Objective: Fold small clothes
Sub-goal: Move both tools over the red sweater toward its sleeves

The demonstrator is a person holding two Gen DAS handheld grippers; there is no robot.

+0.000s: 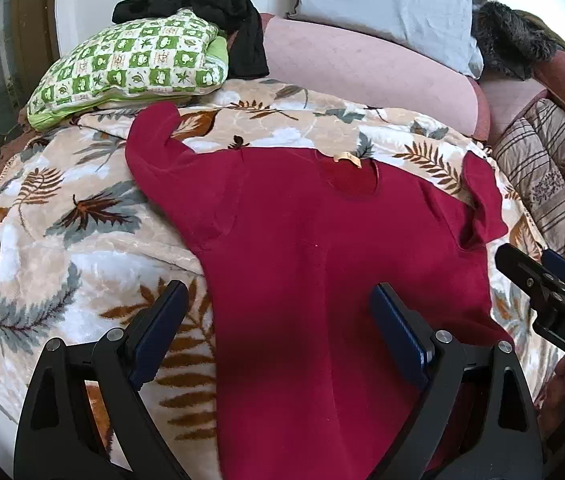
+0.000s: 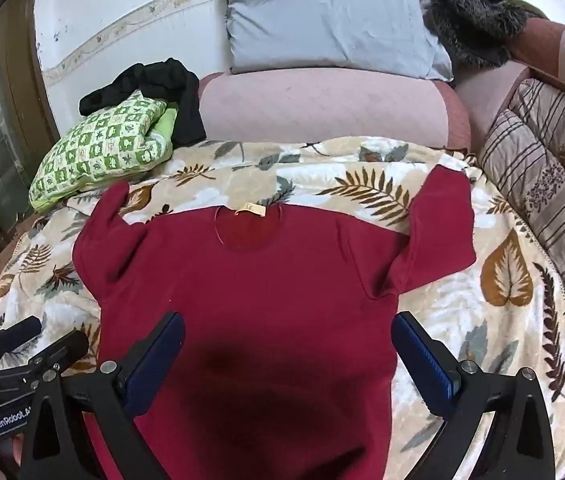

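A red top (image 1: 302, 248) lies flat on a leafy blanket (image 1: 42, 240) on the bed. Its neck hole, with a small tan tag (image 2: 251, 210), points away toward the pillows. Both sleeves stick out and bend up at the ends. The body of the top looks smooth, with few bumps.

The left claw (image 1: 278, 336) is spread wide and holds nothing. It hangs over the near left edge of the top, with one finger above the blanket and one above the red cloth. The right claw (image 2: 288, 364) is spread wide too, and holds nothing. It hangs over the near part of the top, closer to the right edge. I cannot tell if any finger touches the cloth.

The top looks laid out and ready, so I think the folding is just about to start. No fold shows yet.

To do this well, each claw should pinch only the red cloth and not the blanket under it. The blanket is soft and fluffy, so it could get caught too. A good first fold is to bring one sleeve and side in toward the middle, then the other side the same way. The bent sleeve ends should be laid straight so they do not bunch up inside. Both claws should move together and keep the edge tight, so the fold line stays straight. Lift the cloth only a little, or the whole top may slide across the blanket.

A green checked pillow (image 1: 130, 68) and some black clothes (image 1: 218, 12) sit well apart, at the far side.
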